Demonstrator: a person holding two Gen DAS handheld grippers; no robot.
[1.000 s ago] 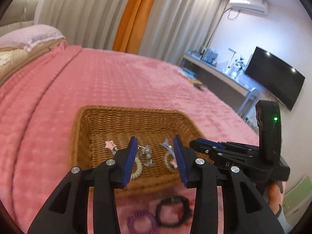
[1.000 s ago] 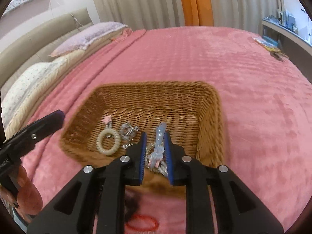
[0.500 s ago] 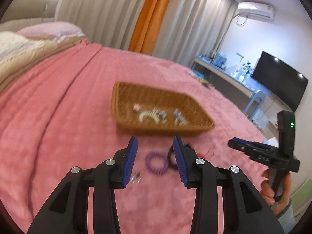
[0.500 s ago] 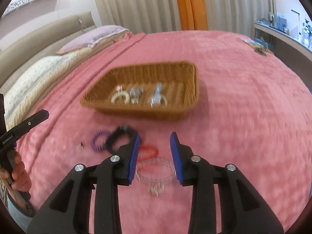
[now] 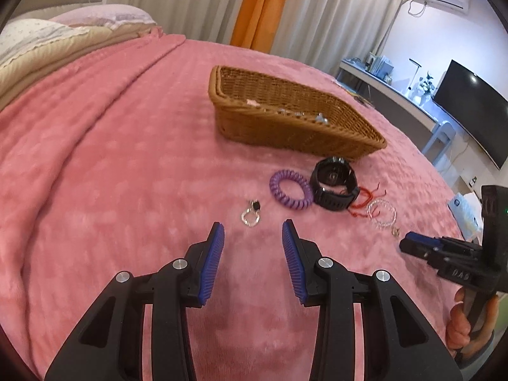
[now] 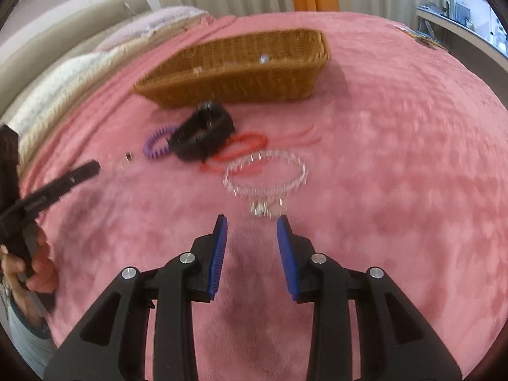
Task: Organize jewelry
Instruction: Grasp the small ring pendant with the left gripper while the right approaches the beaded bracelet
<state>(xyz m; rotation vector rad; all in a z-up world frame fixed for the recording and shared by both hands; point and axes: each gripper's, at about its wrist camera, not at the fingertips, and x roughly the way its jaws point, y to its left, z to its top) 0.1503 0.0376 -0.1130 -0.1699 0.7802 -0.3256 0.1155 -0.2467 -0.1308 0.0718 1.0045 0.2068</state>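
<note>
Both wrist cams sit low over the bed, facing the basket from near; left cam from its left, right from its right.

wicker basket: holds small pieces | black watch, purple coil band, clear bead bracelet: on bedspread

Pink bed bearing wicker basket, purple coil, black watch, red cord, clear bracelet.

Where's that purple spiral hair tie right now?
In the left wrist view, the purple spiral hair tie lies on the pink blanket, touching the black wristwatch on its right, short of the woven wicker basket.
</note>
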